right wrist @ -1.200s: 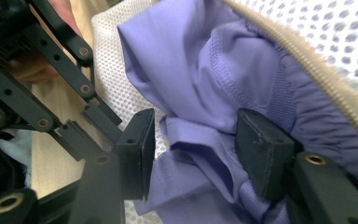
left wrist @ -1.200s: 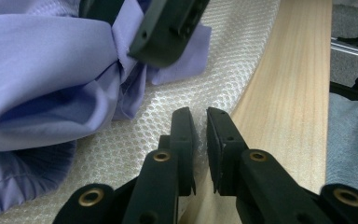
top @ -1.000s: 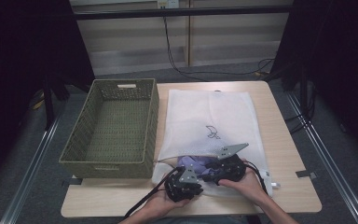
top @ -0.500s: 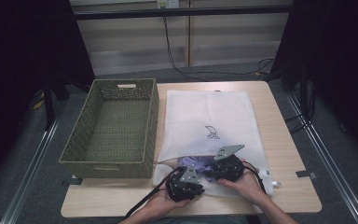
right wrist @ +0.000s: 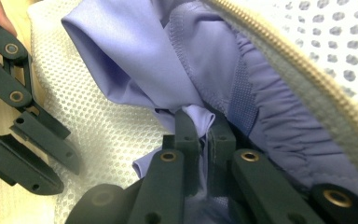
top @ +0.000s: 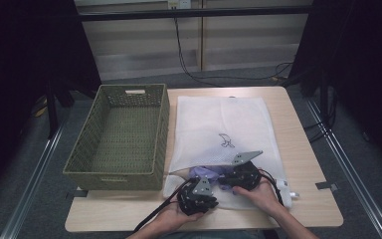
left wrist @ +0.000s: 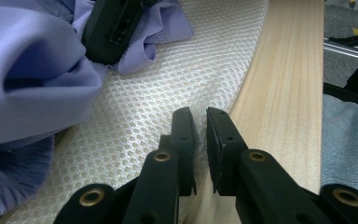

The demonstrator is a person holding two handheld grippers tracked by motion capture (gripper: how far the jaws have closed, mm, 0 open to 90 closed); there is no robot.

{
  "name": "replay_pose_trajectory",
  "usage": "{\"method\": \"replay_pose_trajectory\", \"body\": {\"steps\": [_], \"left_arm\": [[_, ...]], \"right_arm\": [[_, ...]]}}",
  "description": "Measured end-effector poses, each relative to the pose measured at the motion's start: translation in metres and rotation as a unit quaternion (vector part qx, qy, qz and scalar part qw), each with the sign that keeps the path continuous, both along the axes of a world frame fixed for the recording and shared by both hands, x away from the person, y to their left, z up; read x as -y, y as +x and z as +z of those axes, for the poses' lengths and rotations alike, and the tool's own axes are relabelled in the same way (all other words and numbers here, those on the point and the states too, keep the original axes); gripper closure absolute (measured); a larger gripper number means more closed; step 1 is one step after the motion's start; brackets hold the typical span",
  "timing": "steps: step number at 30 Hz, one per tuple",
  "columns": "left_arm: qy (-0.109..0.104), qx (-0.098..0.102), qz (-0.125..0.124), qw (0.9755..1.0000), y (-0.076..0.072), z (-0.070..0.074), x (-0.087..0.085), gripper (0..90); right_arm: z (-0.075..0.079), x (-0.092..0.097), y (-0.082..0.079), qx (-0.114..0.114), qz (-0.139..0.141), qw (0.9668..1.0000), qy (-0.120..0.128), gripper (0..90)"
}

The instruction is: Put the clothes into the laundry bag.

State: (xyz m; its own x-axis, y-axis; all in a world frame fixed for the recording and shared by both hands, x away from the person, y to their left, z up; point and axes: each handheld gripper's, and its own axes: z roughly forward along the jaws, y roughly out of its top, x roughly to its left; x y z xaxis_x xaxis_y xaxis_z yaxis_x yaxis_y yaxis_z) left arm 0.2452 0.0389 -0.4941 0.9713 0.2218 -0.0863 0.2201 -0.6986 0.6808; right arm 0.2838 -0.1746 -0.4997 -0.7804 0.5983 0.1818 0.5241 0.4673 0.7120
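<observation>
Two hand-held grippers are working: right hand-held gripper (right wrist: pixel 204 140), jaws just closing, is clamping the lilac garment (right wrist: pixel 168 60); left hand-held gripper (left wrist: pixel 200 135) at its seven o'clock is pinching the mesh bag (left wrist: pixel 168 84).

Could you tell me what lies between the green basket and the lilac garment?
Only the white mesh bag lies between the green basket and lilac garment, as the high view shows.

A white mesh laundry bag (top: pixel 224 130) lies flat on the table, long side running away from the person, a small dark emblem near its middle. Its near end is open along a beige zipper (right wrist: pixel 307 88). A crumpled lilac garment (right wrist: pixel 168 60), smooth cloth with a gathered waistband, spills out of that opening.
</observation>
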Motion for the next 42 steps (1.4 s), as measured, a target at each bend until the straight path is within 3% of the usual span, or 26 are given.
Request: {"method": "replay_pose_trajectory", "body": {"steps": [24,27,42], "left_arm": [[-0.005,0.005,0.001,1.0,-0.001,-0.001,0.001,82.5],[0.002,0.008,0.0,1.0,-0.001,0.0,0.0,82.5],[-0.005,0.006,0.002,1.0,-0.001,-0.001,0.001,82.6]], "right_arm": [[0.003,0.001,0.013,0.016,-0.023,0.9995,0.017,86.4],[0.003,0.001,0.015,0.015,-0.026,0.9994,0.02,86.4],[0.005,-0.001,0.023,0.008,-0.034,0.9989,0.03,86.1]]}}
